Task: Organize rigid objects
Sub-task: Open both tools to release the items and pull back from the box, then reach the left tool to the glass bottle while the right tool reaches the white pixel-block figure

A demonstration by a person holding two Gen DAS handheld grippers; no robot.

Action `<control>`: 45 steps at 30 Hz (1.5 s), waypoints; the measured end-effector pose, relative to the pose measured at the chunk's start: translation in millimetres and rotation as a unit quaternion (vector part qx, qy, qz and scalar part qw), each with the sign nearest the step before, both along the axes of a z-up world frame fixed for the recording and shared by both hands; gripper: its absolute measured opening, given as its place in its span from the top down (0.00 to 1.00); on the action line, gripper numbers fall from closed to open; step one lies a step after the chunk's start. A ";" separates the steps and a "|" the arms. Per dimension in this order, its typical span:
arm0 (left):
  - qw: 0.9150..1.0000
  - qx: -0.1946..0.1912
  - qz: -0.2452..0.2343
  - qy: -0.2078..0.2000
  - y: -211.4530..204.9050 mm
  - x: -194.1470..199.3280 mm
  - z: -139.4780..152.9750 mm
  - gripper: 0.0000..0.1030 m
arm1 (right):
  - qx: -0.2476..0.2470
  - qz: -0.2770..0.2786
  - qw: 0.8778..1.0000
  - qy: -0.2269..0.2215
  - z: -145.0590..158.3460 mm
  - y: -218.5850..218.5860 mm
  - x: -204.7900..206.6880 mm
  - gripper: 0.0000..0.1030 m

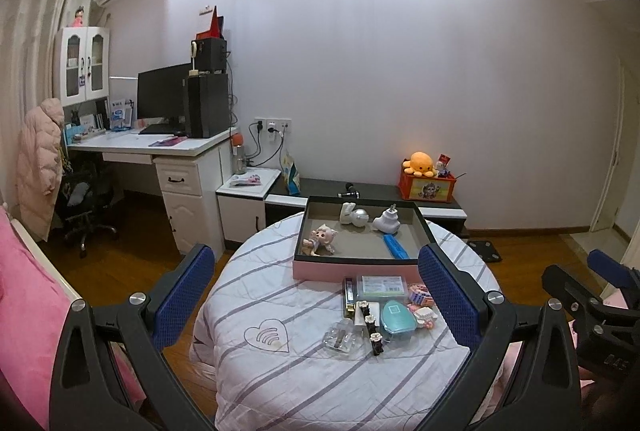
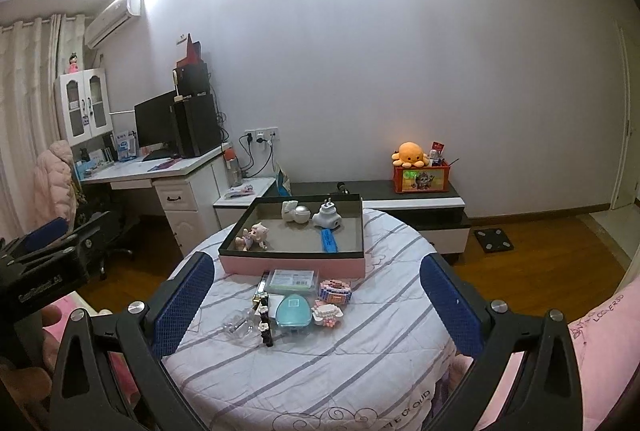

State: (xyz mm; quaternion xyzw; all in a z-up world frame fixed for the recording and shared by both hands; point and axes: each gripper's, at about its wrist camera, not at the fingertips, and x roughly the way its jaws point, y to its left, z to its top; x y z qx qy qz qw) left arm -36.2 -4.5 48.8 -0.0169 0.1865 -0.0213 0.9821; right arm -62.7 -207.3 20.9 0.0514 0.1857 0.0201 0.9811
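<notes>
A pink box (image 1: 352,269) (image 2: 296,267) with a dark rim stands at the far side of the round table. It holds a pig doll (image 1: 322,239) (image 2: 256,235), a white rabbit light (image 1: 354,217), a white plug (image 1: 387,221) and a blue bar (image 1: 395,246) (image 2: 329,241). In front lie a teal case (image 1: 394,319) (image 2: 295,312), a card pack (image 1: 382,285), a clear bottle (image 1: 342,341) (image 2: 240,325), a black strap (image 1: 370,327) and pink block toys (image 2: 335,291). My left gripper (image 1: 316,295) and right gripper (image 2: 320,301) are open and empty, above the near table.
The table has a striped white cloth (image 1: 280,371). A low black and white cabinet (image 2: 424,207) behind it bears a red box with an orange plush (image 2: 412,155). A white desk (image 1: 160,147) with a monitor stands left. A pink bed (image 1: 24,295) is near left.
</notes>
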 end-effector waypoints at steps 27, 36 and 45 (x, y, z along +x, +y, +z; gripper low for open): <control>0.999 -0.015 -0.004 0.029 5.9 19.0 -28.6 0.00 | -0.014 0.002 1.000 0.023 -11.2 0.3 20.6 0.00; 0.995 -0.022 -0.020 0.092 12.7 55.7 -86.4 0.00 | -0.026 -0.006 0.996 0.083 -46.6 -7.6 53.1 0.00; 0.988 0.004 -0.038 0.148 2.4 89.1 -146.2 0.00 | -0.032 0.004 0.988 0.149 -90.3 -8.2 91.5 0.00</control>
